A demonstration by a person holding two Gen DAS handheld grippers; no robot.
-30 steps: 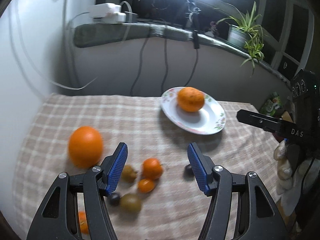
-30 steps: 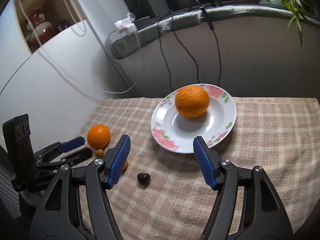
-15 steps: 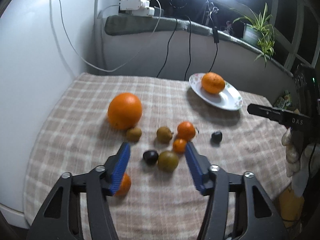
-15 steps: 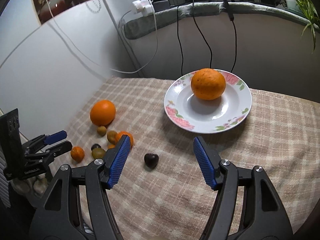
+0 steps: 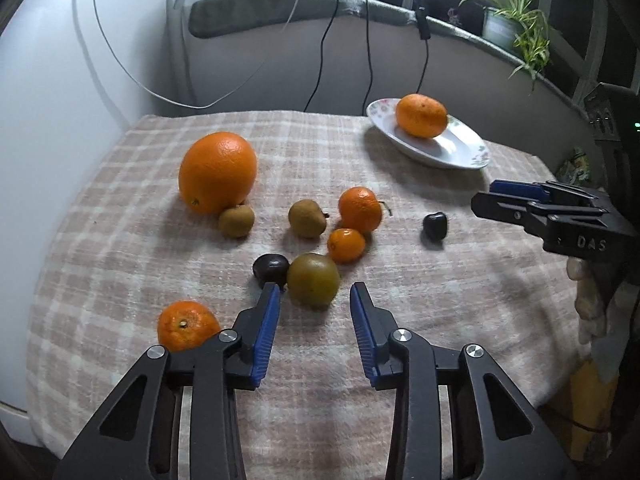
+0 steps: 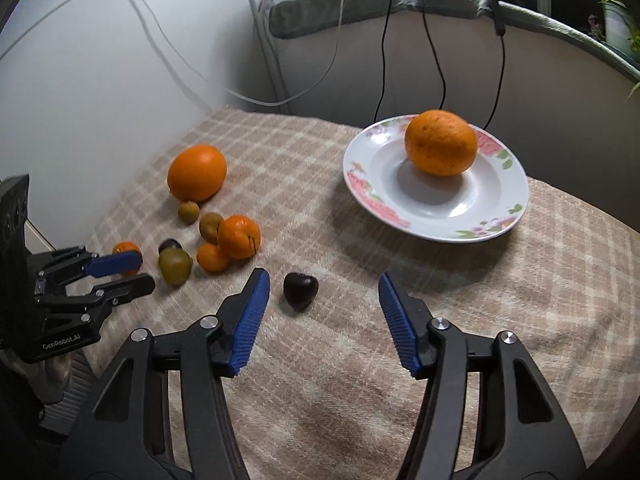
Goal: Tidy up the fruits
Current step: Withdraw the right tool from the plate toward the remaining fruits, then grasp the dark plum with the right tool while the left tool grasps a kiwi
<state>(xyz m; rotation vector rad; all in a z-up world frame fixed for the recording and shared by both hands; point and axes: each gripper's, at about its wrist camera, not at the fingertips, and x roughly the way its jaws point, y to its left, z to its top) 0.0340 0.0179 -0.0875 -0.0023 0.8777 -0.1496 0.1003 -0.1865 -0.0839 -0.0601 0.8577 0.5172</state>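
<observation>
Left gripper (image 5: 315, 292) is hanging low over the checked cloth (image 5: 120, 216) on the worktop w/ jaws spread and nothing btwn them; the greenish-brown fruit (image 5: 313, 284) is sitting just ahead of the gap, a bit toward the left finger, w/ a dark cherry (image 5: 271, 270) touching its left side, right at that fingertip. A small mandarin (image 5: 187, 325) is lying just outside the left finger. Further out: a tiny orange fruit (image 5: 346, 244), a medium mandarin (image 5: 360, 209), two brownish round fruits (image 5: 307, 218) (image 5: 236, 220) and a big orange (image 5: 217, 172), the nearer brown one touching the big orange. Right gripper (image 6: 324, 286) is also hovering w/ jaws wide apart, holding nothing; a lone dark cherry (image 6: 301, 289) is lying btwn its fingertips, closer to the left finger, not touching either. Flowered plate (image 6: 496, 220) is sitting beyond the right gripper, w/ one orange (image 6: 441, 142) resting on its far side. From the right view, the left gripper is showing at the left edge, beside the fruit cluster.
</observation>
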